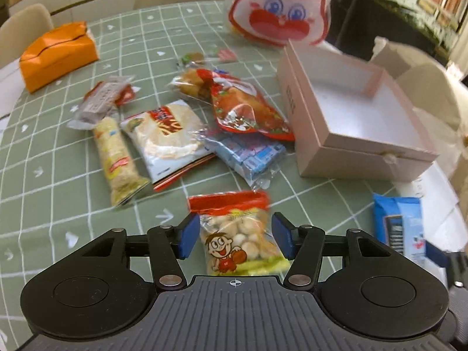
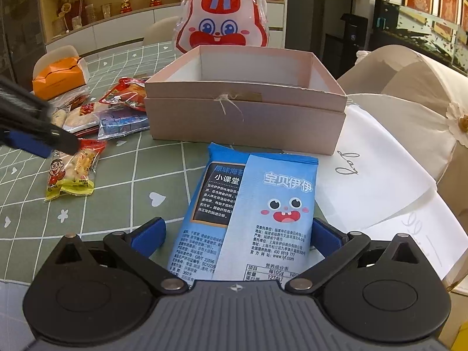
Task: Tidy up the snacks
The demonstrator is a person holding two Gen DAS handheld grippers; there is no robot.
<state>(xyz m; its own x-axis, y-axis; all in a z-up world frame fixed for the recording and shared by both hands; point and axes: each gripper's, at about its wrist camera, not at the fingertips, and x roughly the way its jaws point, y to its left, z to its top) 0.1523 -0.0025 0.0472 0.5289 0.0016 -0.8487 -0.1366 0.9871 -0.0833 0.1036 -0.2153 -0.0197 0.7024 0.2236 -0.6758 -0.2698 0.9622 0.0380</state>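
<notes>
My left gripper [image 1: 235,238] is open, its blue pads on either side of a small bag of round biscuits [image 1: 237,234] with a cartoon boy, lying on the green checked tablecloth. That bag also shows in the right wrist view [image 2: 71,169], under the left gripper's fingers [image 2: 35,143]. My right gripper [image 2: 238,234] is open around a blue seaweed snack packet [image 2: 251,204] lying flat; the packet shows in the left view [image 1: 399,222]. An empty pink box [image 2: 245,111] stands beyond it, also in the left view [image 1: 348,134].
A pile of snacks lies left of the box: a red packet [image 1: 248,111], blue wafers [image 1: 248,155], a rice cracker bag [image 1: 166,134], a long cracker roll [image 1: 117,158]. A rabbit-face bag [image 2: 223,29] stands behind the box. An orange tissue box [image 1: 58,55] sits far left. Chairs surround the table.
</notes>
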